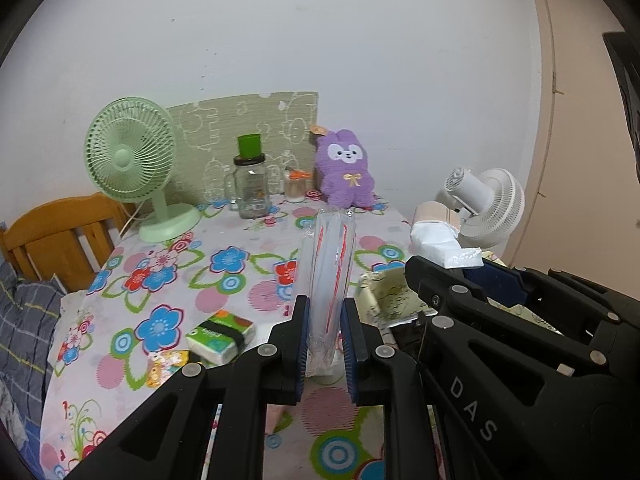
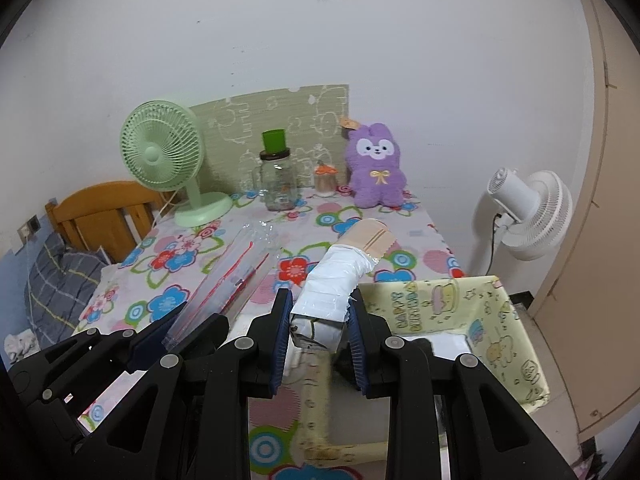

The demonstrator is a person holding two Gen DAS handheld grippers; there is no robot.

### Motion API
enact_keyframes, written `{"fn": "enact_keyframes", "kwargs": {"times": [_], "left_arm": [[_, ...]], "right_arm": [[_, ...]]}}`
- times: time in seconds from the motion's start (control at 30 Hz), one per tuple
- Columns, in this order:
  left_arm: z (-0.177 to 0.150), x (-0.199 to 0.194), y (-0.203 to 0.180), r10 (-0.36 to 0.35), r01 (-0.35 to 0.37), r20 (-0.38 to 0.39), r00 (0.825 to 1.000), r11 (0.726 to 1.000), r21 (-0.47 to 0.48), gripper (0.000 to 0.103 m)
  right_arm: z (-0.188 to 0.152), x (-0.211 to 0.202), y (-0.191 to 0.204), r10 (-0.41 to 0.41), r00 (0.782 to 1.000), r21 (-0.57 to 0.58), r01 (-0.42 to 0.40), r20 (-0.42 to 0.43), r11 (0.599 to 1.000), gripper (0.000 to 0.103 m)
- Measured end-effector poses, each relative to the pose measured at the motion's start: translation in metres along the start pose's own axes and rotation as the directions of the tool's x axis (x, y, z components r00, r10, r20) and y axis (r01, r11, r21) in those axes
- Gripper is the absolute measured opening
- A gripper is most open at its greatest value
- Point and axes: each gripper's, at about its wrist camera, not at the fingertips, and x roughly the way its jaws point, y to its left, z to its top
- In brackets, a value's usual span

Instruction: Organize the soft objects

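My left gripper (image 1: 325, 308) is shut on a clear plastic packet with red lines (image 1: 330, 264), which stands upright between the blue pads above the flowered tablecloth (image 1: 180, 264). In the right wrist view the same packet (image 2: 236, 276) slants up from the left gripper (image 2: 176, 320). My right gripper (image 2: 320, 304) is shut on a white plastic-wrapped bundle with a beige end (image 2: 340, 276). That bundle (image 1: 440, 242) also shows in the left wrist view. A purple plush toy (image 2: 378, 172) sits upright at the table's far edge. A green tissue pack (image 1: 220, 334) lies near the front left.
An open yellow printed box (image 2: 500, 320) stands at the table's right, beside the right gripper. At the back are a green fan (image 2: 164, 156), a glass jar with a green cup (image 2: 277, 184) and a small jar. A white fan (image 2: 532, 212) stands off the table, right. A wooden headboard (image 1: 60, 236) is left.
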Motion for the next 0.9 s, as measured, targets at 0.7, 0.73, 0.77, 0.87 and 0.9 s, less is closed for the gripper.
{"fn": "enact_keyframes", "kwargs": {"times": [0.7,0.73,0.77,0.87,0.9], "left_arm": [[0.004,0.026,-0.061,-0.107,0.108,-0.020,0.994,0.993,0.056,0.013],[0.003,0.026,-0.064,-0.110,0.111,-0.022,0.994,0.992,0.057,0.013],[0.003,0.027,-0.066,-0.114,0.116,-0.025,0.993,0.992,0.058,0.013],[0.002,0.030,-0.074,-0.127,0.129,-0.035,0.991,0.989,0.066,0.013],[0.002,0.031,-0.077,-0.130,0.133,-0.039,0.991,0.989,0.068,0.013]], "right_arm": [[-0.006,-0.004,-0.065,-0.105,0.994,0.054,0.105,-0.005,0.993,0.030],[-0.007,-0.004,-0.067,-0.108,0.994,0.055,0.108,-0.007,0.993,0.030],[-0.007,-0.003,-0.070,-0.113,0.994,0.057,0.114,-0.009,0.992,0.030],[-0.010,-0.003,-0.078,-0.126,0.992,0.063,0.127,-0.013,0.990,0.030],[-0.011,-0.003,-0.080,-0.129,0.991,0.066,0.130,-0.015,0.989,0.030]]}}
